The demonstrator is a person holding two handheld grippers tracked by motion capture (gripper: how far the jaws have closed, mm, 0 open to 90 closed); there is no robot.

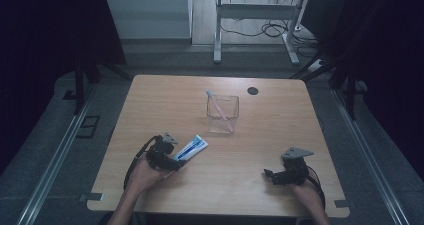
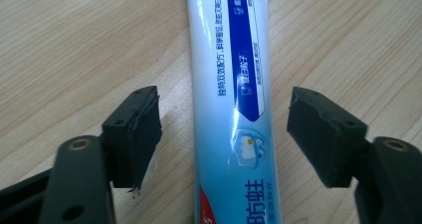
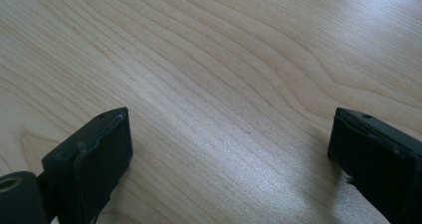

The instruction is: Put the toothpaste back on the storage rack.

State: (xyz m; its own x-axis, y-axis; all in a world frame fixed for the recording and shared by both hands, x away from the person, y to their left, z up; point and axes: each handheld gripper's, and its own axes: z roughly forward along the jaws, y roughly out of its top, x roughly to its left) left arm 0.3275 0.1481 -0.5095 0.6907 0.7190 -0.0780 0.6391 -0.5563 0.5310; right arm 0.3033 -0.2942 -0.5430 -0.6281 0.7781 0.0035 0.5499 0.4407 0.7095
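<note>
High view: toothpaste tube [image 1: 192, 148] lies flat on table [image 1: 270, 135], left of centre, toward near edge; long axis diagonal, one end at left gripper [image 1: 172, 161], other toward clear cup [image 1: 223, 114] holding pink toothbrush [image 1: 219, 110]. Left hand [image 1: 145, 175] low at near-left; right gripper [image 1: 270, 175] near right near corner, pointing left.

Left gripper view: tube [image 2: 231, 104] runs straight ahead between jaws; jaws apart, gap each side, pads not touching.

Right gripper view: jaws wide over bare wood [image 3: 209, 84].
</note>
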